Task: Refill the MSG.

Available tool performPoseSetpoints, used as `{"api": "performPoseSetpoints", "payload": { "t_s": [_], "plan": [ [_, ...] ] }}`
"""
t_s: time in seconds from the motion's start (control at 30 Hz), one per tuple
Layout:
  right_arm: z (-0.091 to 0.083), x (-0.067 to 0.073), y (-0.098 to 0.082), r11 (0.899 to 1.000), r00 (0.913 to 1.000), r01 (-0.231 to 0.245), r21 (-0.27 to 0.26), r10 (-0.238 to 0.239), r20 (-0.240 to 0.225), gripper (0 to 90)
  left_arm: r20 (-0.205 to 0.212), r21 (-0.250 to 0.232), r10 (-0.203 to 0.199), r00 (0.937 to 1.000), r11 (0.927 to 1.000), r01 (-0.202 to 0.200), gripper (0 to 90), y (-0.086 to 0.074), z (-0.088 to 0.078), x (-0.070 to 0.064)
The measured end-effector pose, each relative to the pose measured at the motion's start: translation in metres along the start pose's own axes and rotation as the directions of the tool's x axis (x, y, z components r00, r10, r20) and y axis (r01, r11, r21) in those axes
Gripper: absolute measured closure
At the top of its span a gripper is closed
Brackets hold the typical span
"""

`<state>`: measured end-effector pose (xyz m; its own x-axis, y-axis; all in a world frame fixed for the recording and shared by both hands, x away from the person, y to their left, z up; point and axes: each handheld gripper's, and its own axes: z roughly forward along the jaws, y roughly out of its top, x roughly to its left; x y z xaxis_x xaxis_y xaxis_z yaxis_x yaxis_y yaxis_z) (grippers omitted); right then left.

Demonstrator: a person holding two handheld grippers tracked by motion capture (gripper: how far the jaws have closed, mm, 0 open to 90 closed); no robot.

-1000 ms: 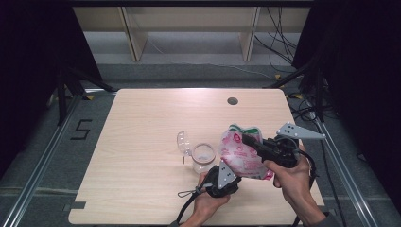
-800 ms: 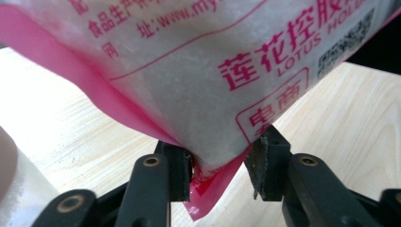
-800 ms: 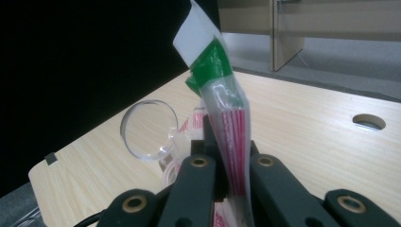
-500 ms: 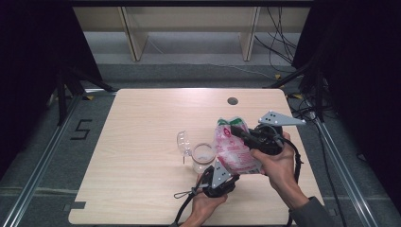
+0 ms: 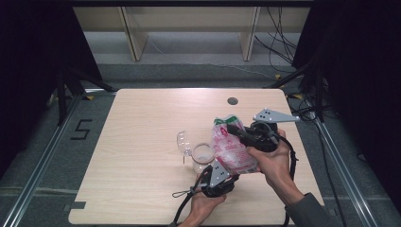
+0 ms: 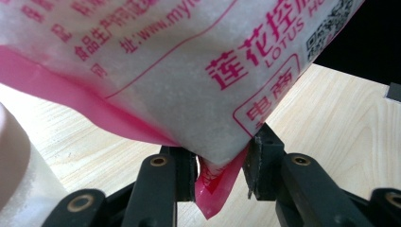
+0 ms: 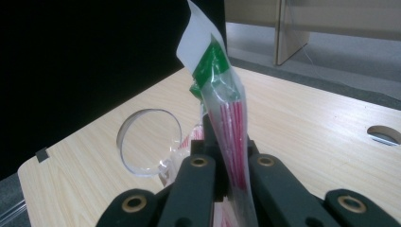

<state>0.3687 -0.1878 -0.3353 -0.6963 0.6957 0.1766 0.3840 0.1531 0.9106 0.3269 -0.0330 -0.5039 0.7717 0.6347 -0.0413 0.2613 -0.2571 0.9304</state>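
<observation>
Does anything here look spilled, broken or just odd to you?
Nothing spilled or broken. The oddest thing is the bag: it hangs tilted in the air over the jar, with the right gripper pinching its top and the left gripper at its bottom corner. The jar's clear lid stands on edge beside it.

A pale wooden worktop (image 5: pixel 142 142) with a round hole (image 5: pixel 232 100) near its far edge. A pink-printed bag (image 5: pixel 231 149) is held above the worktop between two grippers: the right gripper (image 5: pixel 235 130) clamps its green-edged top, while the left gripper (image 5: pixel 222 171) has just been closing its fingers on the bag's lower corner. Just left of the bag stand a clear jar (image 5: pixel 202 156) and a clear lid (image 5: pixel 183 143).
</observation>
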Motion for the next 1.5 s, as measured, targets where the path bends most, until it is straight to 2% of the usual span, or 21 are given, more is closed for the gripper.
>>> {"api": "performPoseSetpoints", "payload": {
  "t_s": [0.1, 0.2, 0.37, 0.43, 0.47, 0.6, 0.67, 0.7, 0.73, 0.83, 0.87, 0.9, 0.97, 1.0, 1.07, 1.1, 1.13, 1.23, 1.33, 1.37, 1.5],
  "plan": [
    [0.005, 0.000, 0.001, 1.000, 0.9998, 0.021, 0.006, -0.021, 0.004, 90.0, -0.009, 0.010, -0.007, 0.9999, 0.9999, 0.008, 68.1, 0.000, 0.000, -0.001],
    [0.007, 0.001, 0.001, 1.000, 0.9999, 0.016, 0.027, -0.016, 0.005, 90.0, 0.011, 0.008, -0.006, 0.9999, 0.9999, 0.006, 68.4, -0.001, 0.002, -0.001],
    [0.014, 0.003, 0.004, 0.999, 0.9999, 0.012, 0.050, -0.013, 0.009, 90.0, 0.019, 0.007, -0.003, 0.9998, 1.0000, 0.003, 69.3, 0.000, 0.002, -0.001],
    [0.015, 0.002, 0.004, 0.999, 0.9996, 0.019, 0.041, -0.020, 0.018, 90.0, 0.016, 0.004, -0.002, 0.9999, 1.0000, 0.002, 69.4, 0.001, 0.002, -0.001],
    [0.017, 0.001, 0.005, 0.999, 0.9992, 0.037, 0.040, -0.037, 0.015, 90.0, 0.009, 0.004, -0.007, 0.9999, 1.0000, 0.007, 69.5, 0.001, 0.001, -0.001],
    [0.021, 0.006, 0.006, 0.998, 0.9998, 0.000, 0.063, -0.001, 0.018, 90.0, 0.017, 0.005, -0.005, 0.9998, 1.0000, 0.005, 69.8, 0.001, 0.002, -0.001],
    [0.022, 0.005, 0.006, 0.998, 0.9999, 0.007, 0.058, -0.008, 0.008, 90.0, 0.014, 0.004, -0.007, 0.9999, 1.0000, 0.007, 69.8, 0.001, 0.002, -0.001],
    [0.023, 0.004, 0.006, 0.998, 0.9990, 0.035, 0.045, -0.037, 0.027, 90.0, 0.016, 0.006, -0.010, 0.9998, 0.9999, 0.010, 69.9, 0.001, 0.002, -0.001],
    [0.025, 0.005, 0.007, 0.998, 0.9998, 0.004, 0.060, -0.005, 0.020, 90.0, 0.017, 0.006, -0.012, 0.9998, 0.9999, 0.011, 70.0, 0.001, 0.002, 0.000],
    [0.026, 0.006, 0.008, 0.998, 0.9997, 0.006, 0.070, -0.008, 0.021, 90.0, 0.016, 0.000, -0.017, 0.9997, 0.9998, 0.017, 70.2, 0.002, 0.003, -0.001],
    [0.029, 0.006, 0.007, 0.998, 0.9996, 0.013, 0.060, -0.014, 0.023, 90.0, 0.017, 0.001, -0.004, 0.9998, 1.0000, 0.004, 70.2, 0.002, 0.003, 0.000],
    [0.029, 0.007, 0.008, 0.997, 0.9995, 0.017, 0.079, -0.019, 0.027, 90.0, 0.017, 0.001, -0.008, 0.9998, 1.0000, 0.008, 70.3, 0.002, 0.003, 0.000],
    [0.032, 0.007, 0.009, 0.996, 0.9997, 0.010, 0.088, -0.012, 0.020, 90.0, 0.021, 0.002, -0.009, 0.9997, 1.0000, 0.009, 70.4, 0.002, 0.003, 0.001],
    [0.032, 0.009, 0.009, 0.996, 0.9995, -0.004, 0.092, 0.001, 0.032, 90.0, 0.018, 0.002, -0.008, 0.9998, 1.0000, 0.008, 70.5, 0.002, 0.003, 0.001],
    [0.036, 0.008, 0.009, 0.996, 0.9991, 0.025, 0.085, -0.028, 0.032, 90.0, 0.024, 0.008, -0.013, 0.9996, 0.9999, 0.013, 70.7, 0.002, 0.004, 0.001],
    [0.037, 0.009, 0.009, 0.996, 0.9997, 0.014, 0.091, -0.016, 0.020, 90.0, 0.027, 0.010, -0.017, 0.9995, 0.9998, 0.017, 70.8, 0.002, 0.004, 0.001],
    [0.039, 0.009, 0.010, 0.994, 0.9986, 0.038, 0.099, -0.042, 0.032, 90.0, 0.029, 0.007, -0.019, 0.9994, 0.9998, 0.019, 70.8, 0.002, 0.004, 0.001],
    [0.041, 0.011, 0.009, 0.994, 0.9990, 0.017, 0.107, -0.021, 0.040, 90.0, 0.035, 0.012, -0.022, 0.9992, 0.9997, 0.021, 70.9, 0.003, 0.005, 0.001],
    [0.046, 0.010, 0.010, 0.994, 0.9992, 0.022, 0.111, -0.026, 0.031, 90.0, 0.039, 0.012, -0.020, 0.9990, 0.9997, 0.019, 71.1, 0.003, 0.006, 0.002],
    [0.047, 0.010, 0.010, 0.992, 0.9979, 0.038, 0.117, -0.044, 0.048, 90.0, 0.036, 0.012, -0.027, 0.9990, 0.9996, 0.026, 71.2, 0.003, 0.006, 0.001],
    [0.054, 0.013, 0.008, 0.989, 0.9979, 0.030, 0.146, -0.038, 0.052, 90.0, 0.054, 0.023, -0.022, 0.9983, 0.9995, 0.020, 71.5, 0.003, 0.007, 0.002]
  ]
}}
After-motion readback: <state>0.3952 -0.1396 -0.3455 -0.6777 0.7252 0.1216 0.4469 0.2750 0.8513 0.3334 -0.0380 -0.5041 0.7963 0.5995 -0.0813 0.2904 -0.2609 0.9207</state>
